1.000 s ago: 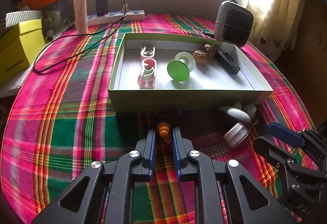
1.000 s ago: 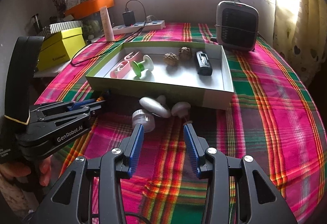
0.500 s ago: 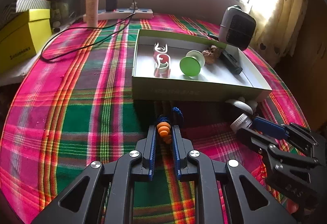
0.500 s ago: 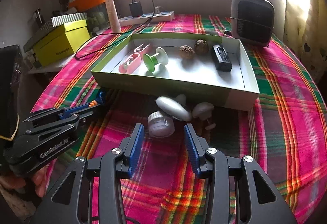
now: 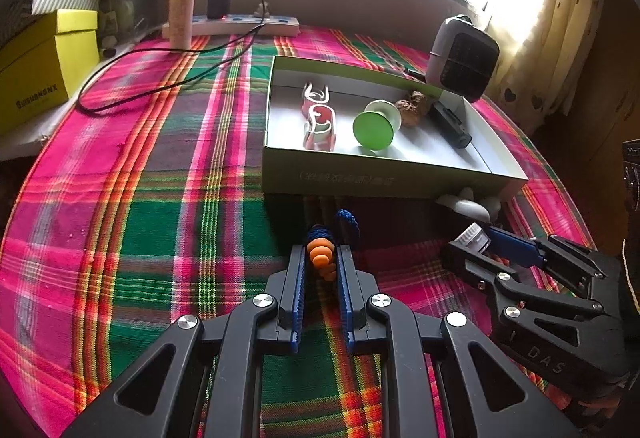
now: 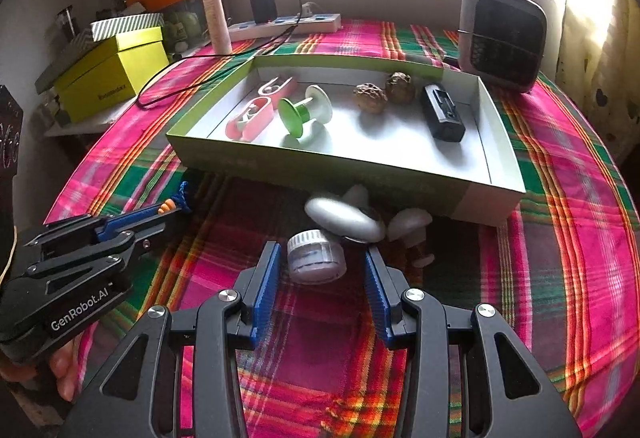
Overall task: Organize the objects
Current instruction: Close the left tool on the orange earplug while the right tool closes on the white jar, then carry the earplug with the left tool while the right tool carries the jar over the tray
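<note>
My left gripper [image 5: 320, 258] is shut on an orange and blue cord piece [image 5: 321, 252], just in front of the green-walled white tray [image 5: 384, 185]; it also shows at the left of the right wrist view [image 6: 172, 208]. My right gripper [image 6: 318, 258] is open with a small white jar [image 6: 316, 256] lying between its fingers. A white oval object [image 6: 344, 214] and a white mushroom-shaped piece [image 6: 408, 224] lie behind the jar against the tray wall. The tray holds pink clips [image 6: 250, 118], a green spool [image 6: 300, 114], two walnuts [image 6: 370, 93] and a black device [image 6: 442, 112].
A small heater [image 6: 500, 38] stands behind the tray at the right. A power strip [image 6: 284, 24] with a black cable, a tube [image 6: 216, 18] and a yellow box [image 6: 110, 74] are at the back left. The plaid cloth [image 5: 120, 198] covers the table.
Both grippers have moved forward. The right gripper has closed in on the white jar, which now lies between its open fingers. The left gripper still holds the cord piece.
</note>
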